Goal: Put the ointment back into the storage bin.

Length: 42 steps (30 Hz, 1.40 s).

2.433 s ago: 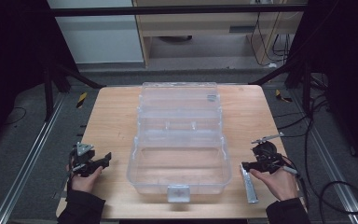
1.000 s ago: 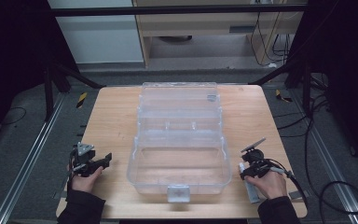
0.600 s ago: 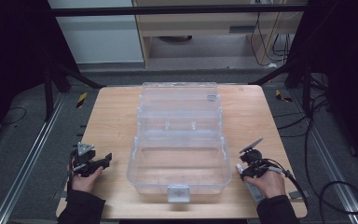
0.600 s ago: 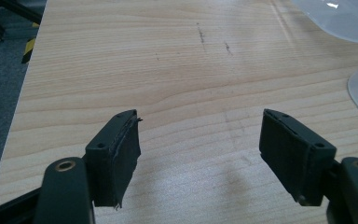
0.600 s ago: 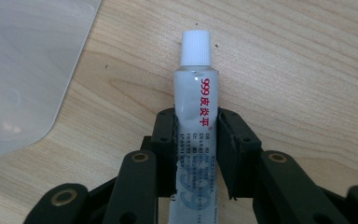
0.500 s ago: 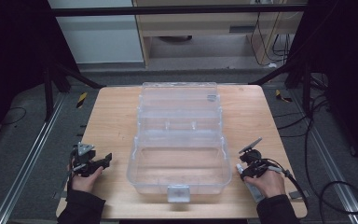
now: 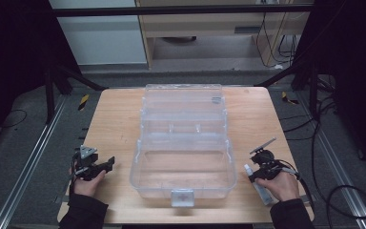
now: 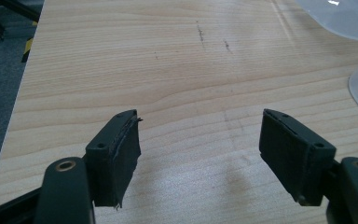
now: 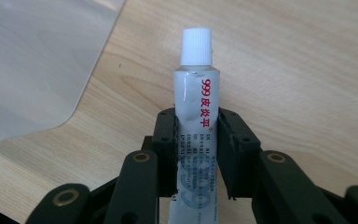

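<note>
Wooden tabletop (image 7: 114, 124) with dark floor all round, and the big clear plastic organizer box (image 7: 183, 143) sits open in the middle, so I'll place everything off that. My right gripper (image 9: 196, 140) has just been closing and now pinches a small white ointment tube (image 9: 195, 107) across its body, just right of the box's near right corner and low over the wood. My left gripper (image 8: 198, 140) sits left of the box, jaws spread wide with only bare table between them. I'd guess the tube is light and squishy with a glossy, slippery skin, so a hard squeeze would dent it or push stuff toward the white ribbed cap (image 9: 196, 45). Gripping mid-body below the shoulder, like I'm doing, seems safest. The tube's tail end is hidden behind my jaws, the small print is too blurry to read, and from above my hand (image 7: 281, 183) covers most of it.
</note>
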{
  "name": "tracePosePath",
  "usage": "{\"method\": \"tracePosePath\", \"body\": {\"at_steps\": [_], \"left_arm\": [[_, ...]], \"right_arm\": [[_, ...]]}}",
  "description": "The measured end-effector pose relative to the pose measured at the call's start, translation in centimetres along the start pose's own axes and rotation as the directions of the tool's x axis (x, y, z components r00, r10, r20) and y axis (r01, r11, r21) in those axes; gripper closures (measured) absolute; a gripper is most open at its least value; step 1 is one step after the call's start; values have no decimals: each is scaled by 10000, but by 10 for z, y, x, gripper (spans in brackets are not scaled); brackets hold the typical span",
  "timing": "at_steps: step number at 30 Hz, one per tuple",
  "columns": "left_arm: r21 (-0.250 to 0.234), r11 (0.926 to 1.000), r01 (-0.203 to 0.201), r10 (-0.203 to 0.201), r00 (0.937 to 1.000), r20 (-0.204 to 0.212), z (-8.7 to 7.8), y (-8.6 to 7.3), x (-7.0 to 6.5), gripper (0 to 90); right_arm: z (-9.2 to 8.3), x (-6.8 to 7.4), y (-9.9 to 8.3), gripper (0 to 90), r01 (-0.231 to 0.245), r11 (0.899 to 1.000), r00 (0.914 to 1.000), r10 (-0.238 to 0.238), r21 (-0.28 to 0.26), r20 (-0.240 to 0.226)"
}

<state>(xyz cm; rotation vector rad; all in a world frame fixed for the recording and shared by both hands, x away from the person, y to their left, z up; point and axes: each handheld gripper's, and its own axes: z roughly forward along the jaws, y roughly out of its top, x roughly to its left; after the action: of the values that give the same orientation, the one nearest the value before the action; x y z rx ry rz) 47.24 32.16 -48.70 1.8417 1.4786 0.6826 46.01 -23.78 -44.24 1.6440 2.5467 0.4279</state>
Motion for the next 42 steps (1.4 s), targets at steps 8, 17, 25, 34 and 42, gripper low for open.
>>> {"method": "tracePosePath", "body": {"at_steps": [8,17,25,34,42], "left_arm": [[22,10000,2,-2,10000,4,0,0,0,283],[37,10000,22,-22,10000,47,0,-1,1,284],[93,10000,-10,9,10000,53,1,-1,0,284],[139,9999,-4,3,10000,50,2,-1,0,284],[149,9999,12,-13,10000,62,2,-1,1,285]], "right_arm": [[-26,-3,0,697,244,9867,9994,-278,-1607,-189],[-51,3,5,698,1110,9387,9928,-1196,-3263,-62],[-71,7,10,698,1567,8957,9854,-1700,-4161,52],[-96,17,18,697,2151,8561,9707,-2403,-4699,66],[-109,34,32,698,2999,8324,9406,-3396,-4659,-13]]}}
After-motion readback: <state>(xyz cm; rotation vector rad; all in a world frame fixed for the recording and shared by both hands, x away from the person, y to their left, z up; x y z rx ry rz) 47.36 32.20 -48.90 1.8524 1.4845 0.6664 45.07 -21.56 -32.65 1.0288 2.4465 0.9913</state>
